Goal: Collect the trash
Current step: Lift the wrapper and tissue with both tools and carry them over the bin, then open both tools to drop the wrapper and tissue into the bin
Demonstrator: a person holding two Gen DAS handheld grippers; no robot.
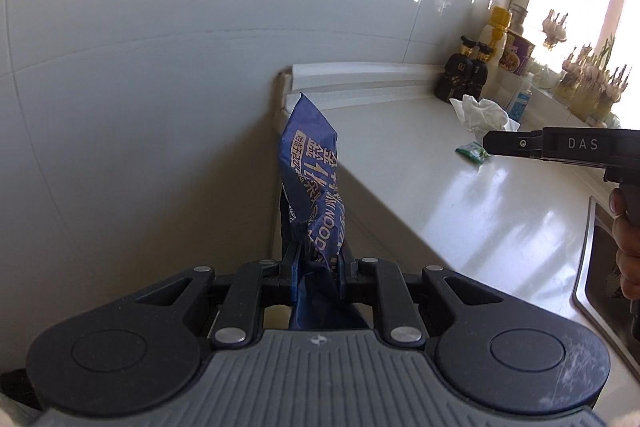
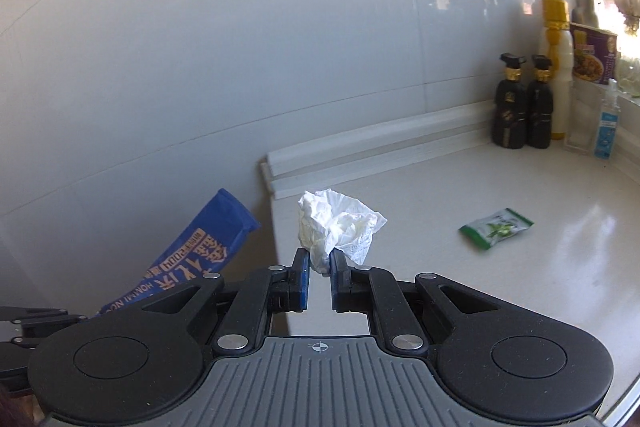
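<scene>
Both pieces of trash are already lifted, so the step in hand looks like the carry: the left hand-held gripper [image 1: 316, 259] is pinching a blue wrapper [image 1: 310, 167], and the right hand-held gripper [image 2: 319, 269] is pinching a tissue [image 2: 336, 223] at its lower tip. The wrapper is a long, crinkled foil-like noodle packet with orange print, standing up out of the jaws beyond the worktop's left edge, near the wall. The tissue is a soft, white crumpled wad, loosely bunched, held above the worktop [image 2: 460, 291] near its back left corner. One piece remains lying flat on the glossy pale worktop: a small green sachet [image 2: 496, 229], thin and shiny, well apart from the bottles [image 2: 524, 107] at the back. The next move probably calls for taking both loads to a bin, which is not in view, and letting them go before returning for the sachet. The tissue is gripped only by a thin fold, so a quick swing could shake it loose; the stiff wrapper seems held more securely. The flat sachet will likely need a fingertip slid under an edge.
</scene>
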